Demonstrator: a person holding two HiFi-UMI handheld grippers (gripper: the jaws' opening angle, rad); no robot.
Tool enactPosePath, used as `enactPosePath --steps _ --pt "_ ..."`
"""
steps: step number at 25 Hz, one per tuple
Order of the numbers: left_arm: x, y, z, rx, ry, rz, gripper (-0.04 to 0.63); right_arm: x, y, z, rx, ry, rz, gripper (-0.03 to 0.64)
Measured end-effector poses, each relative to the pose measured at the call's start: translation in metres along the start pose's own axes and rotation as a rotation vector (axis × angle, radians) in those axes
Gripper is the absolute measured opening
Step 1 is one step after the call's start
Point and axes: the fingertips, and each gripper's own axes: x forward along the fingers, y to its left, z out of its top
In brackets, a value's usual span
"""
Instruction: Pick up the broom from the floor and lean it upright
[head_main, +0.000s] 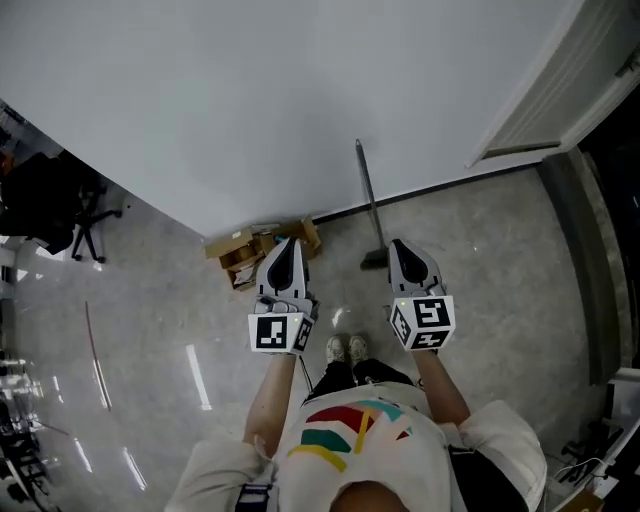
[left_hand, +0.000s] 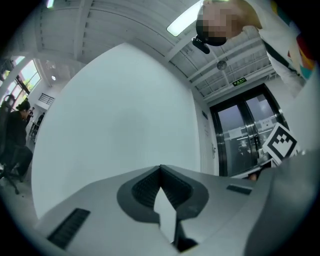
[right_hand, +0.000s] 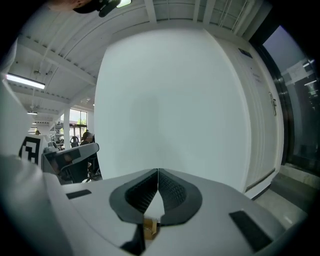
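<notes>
The broom (head_main: 366, 193) stands upright against the white wall, its dark head (head_main: 375, 260) on the floor at the baseboard. Both grippers are held up in front of the person, apart from the broom. My left gripper (head_main: 288, 243) is shut with nothing in it; in the left gripper view its pads (left_hand: 160, 167) meet against the wall behind. My right gripper (head_main: 398, 245) is just right of the broom head in the head view, also shut and empty, tips (right_hand: 158, 171) together.
Flattened cardboard boxes (head_main: 256, 250) lie at the wall's foot left of the broom. A white door (head_main: 555, 95) is at the upper right, an office chair (head_main: 88, 225) at the left. The person's shoes (head_main: 347, 348) stand on the glossy grey floor.
</notes>
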Motion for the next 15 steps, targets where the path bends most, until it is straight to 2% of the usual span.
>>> enactPosePath --steps 4,10,15 --pt "-0.007 -0.040 0.029 0.010 -0.030 -0.076 0.046 -0.049 -0.003 0.024 -0.010 -0.065 -0.023 0.014" --pt "-0.027 -0.084 0.030 0.032 -0.035 -0.163 0.046 -0.092 -0.002 0.021 0.012 -0.133 -0.055 0.014" --pt "-0.031 -0.101 0.029 0.025 -0.030 -0.198 0.046 -0.107 -0.005 0.012 0.010 -0.120 -0.083 0.012"
